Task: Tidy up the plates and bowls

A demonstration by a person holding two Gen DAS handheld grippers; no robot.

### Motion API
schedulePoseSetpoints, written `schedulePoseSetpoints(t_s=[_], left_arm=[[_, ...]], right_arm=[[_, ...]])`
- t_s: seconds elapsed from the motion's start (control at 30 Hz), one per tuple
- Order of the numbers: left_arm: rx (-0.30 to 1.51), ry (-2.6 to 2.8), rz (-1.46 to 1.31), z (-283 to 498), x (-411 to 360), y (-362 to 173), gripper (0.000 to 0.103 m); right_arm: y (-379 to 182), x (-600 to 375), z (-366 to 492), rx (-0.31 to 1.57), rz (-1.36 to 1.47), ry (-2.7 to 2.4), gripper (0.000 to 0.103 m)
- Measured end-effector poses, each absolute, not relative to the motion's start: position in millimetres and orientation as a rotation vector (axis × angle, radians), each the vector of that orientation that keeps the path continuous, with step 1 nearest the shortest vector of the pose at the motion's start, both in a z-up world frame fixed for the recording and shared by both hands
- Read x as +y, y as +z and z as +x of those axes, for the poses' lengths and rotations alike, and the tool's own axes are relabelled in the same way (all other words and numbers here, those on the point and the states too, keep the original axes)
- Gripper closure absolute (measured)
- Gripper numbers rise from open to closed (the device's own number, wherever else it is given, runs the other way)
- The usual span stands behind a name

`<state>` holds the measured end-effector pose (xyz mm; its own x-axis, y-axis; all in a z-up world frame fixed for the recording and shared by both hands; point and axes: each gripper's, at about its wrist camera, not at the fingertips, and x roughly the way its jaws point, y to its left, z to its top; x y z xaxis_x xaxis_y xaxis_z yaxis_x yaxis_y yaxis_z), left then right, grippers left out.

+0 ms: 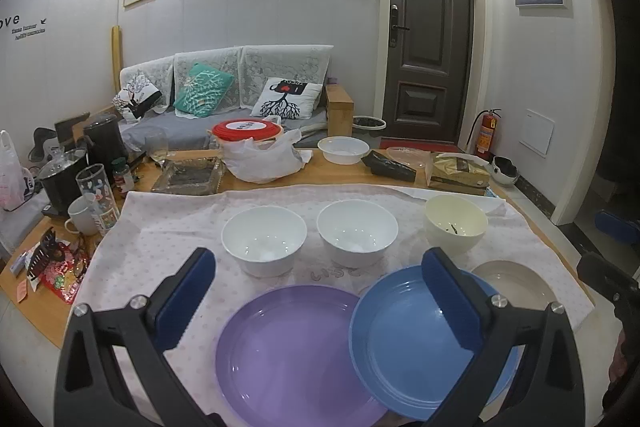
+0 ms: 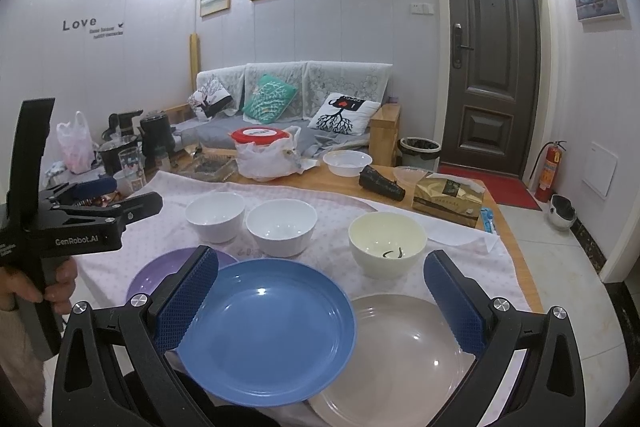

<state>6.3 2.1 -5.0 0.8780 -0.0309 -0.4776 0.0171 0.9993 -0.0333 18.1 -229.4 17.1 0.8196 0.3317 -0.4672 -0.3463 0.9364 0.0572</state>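
On a pink dotted cloth (image 1: 168,231) lie a purple plate (image 1: 288,355), a blue plate (image 1: 404,343) overlapping it, and a beige plate (image 1: 516,283). Behind them stand two white bowls (image 1: 264,235) (image 1: 357,231) and a cream bowl (image 1: 456,223). My left gripper (image 1: 320,291) is open and empty above the purple and blue plates. My right gripper (image 2: 320,291) is open and empty above the blue plate (image 2: 268,327) and beige plate (image 2: 400,359). The left gripper also shows in the right wrist view (image 2: 120,195), at the left.
The wooden table (image 1: 352,175) holds a tissue box (image 1: 456,173), a white plastic bowl (image 1: 343,149), a bag with a red lid (image 1: 256,147), a glass tray (image 1: 188,177), a kettle (image 1: 104,143), a mug (image 1: 82,217) and snack wrappers (image 1: 56,267). A sofa stands behind.
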Motion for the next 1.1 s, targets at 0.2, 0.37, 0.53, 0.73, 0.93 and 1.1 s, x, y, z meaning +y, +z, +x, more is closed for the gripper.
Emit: schedulePoseSetpoints(t_s=[0.2,0.37,0.53,0.73,0.93,1.1], left_arm=[[0.495,-0.022,-0.025,6,2,-5,0.001],[0.496,-0.023,-0.025,6,3,-5,0.001],[0.499,-0.026,-0.030,7,3,-4,0.001],[0.500,-0.028,-0.030,7,2,-5,0.001],[0.505,-0.037,-0.028,9,1,-8,0.001],[0.528,-0.049,-0.007,13,-1,-14,0.001]], right_arm=[[17,-229,19,0.492,-0.032,0.362,0.001],[17,-228,19,0.494,-0.029,0.360,0.001],[17,-228,18,0.494,-0.031,0.359,0.001],[16,-228,20,0.495,-0.030,0.362,0.001],[14,-223,19,0.499,-0.036,0.346,0.002],[6,-216,11,0.518,-0.038,0.342,0.020]])
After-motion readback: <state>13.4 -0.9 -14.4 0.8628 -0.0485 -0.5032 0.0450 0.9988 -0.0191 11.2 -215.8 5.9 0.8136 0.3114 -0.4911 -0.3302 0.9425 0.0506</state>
